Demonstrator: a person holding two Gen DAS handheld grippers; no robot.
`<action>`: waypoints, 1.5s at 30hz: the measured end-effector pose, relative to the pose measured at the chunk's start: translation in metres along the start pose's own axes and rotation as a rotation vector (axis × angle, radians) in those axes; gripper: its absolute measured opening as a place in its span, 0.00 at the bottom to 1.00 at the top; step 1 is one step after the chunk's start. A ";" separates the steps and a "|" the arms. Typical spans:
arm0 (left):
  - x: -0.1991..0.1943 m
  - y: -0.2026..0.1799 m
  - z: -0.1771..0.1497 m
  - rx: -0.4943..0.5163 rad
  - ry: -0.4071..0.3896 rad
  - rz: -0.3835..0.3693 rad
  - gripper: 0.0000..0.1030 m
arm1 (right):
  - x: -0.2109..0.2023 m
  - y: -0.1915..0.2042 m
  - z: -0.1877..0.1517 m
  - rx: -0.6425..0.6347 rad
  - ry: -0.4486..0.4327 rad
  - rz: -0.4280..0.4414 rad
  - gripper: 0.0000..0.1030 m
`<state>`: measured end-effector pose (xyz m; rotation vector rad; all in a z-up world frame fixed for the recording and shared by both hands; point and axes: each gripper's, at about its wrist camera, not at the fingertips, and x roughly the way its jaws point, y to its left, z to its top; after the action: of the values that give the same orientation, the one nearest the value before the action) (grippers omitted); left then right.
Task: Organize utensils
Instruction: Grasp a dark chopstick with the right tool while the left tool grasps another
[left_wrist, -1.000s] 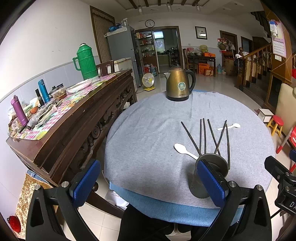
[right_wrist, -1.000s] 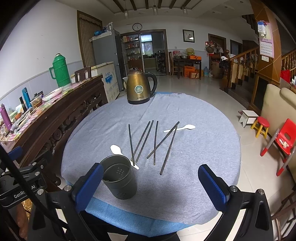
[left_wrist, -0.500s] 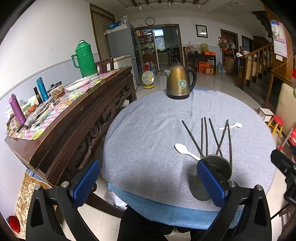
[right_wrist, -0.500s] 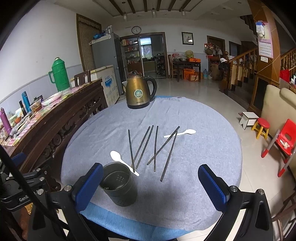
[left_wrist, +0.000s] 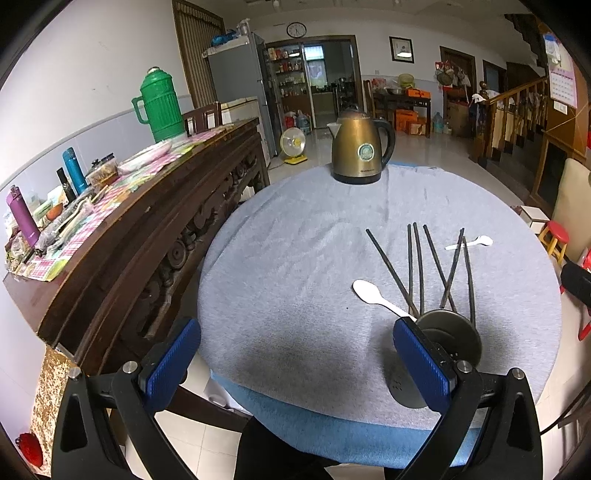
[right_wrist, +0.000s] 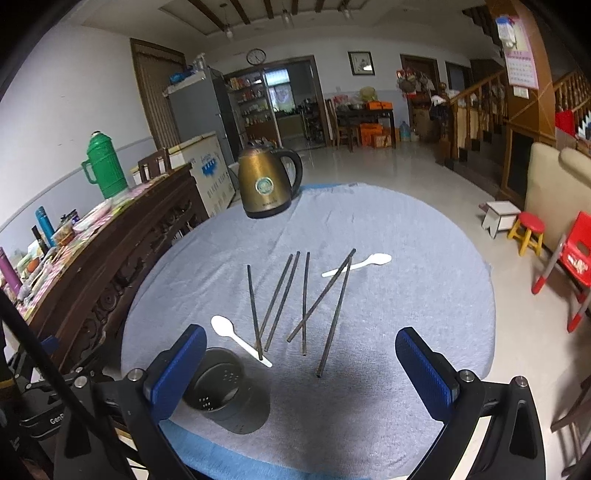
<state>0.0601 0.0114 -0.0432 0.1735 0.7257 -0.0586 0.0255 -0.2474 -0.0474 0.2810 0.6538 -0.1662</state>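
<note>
Several dark chopsticks lie spread on the grey-clothed round table, also in the left wrist view. A white spoon lies by the near chopstick ends, and a second white spoon lies farther back right. A dark perforated utensil holder stands near the table's front edge, also seen in the left wrist view. My left gripper is open and empty, above the front edge, left of the holder. My right gripper is open and empty, just short of the chopsticks.
A bronze electric kettle stands at the table's far side. A long carved wooden sideboard with a green thermos and bottles runs along the left. Small stools and a red chair stand on the floor at the right.
Both grippers have risen and moved slightly forward over the table edge. The right view now looks down more on the chopsticks. Nothing on the table has moved.
</note>
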 end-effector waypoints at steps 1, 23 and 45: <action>0.003 0.000 0.001 0.001 0.005 0.000 1.00 | 0.004 -0.002 0.001 0.005 0.008 0.001 1.00; 0.108 0.011 0.039 0.005 0.167 -0.032 1.00 | 0.125 -0.067 0.032 0.161 0.191 0.012 1.00; 0.301 -0.072 0.115 -0.066 0.560 -0.319 0.57 | 0.305 -0.136 0.071 0.470 0.461 0.150 0.41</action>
<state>0.3524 -0.0779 -0.1688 0.0053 1.3086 -0.2982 0.2720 -0.4176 -0.2101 0.8352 1.0448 -0.1096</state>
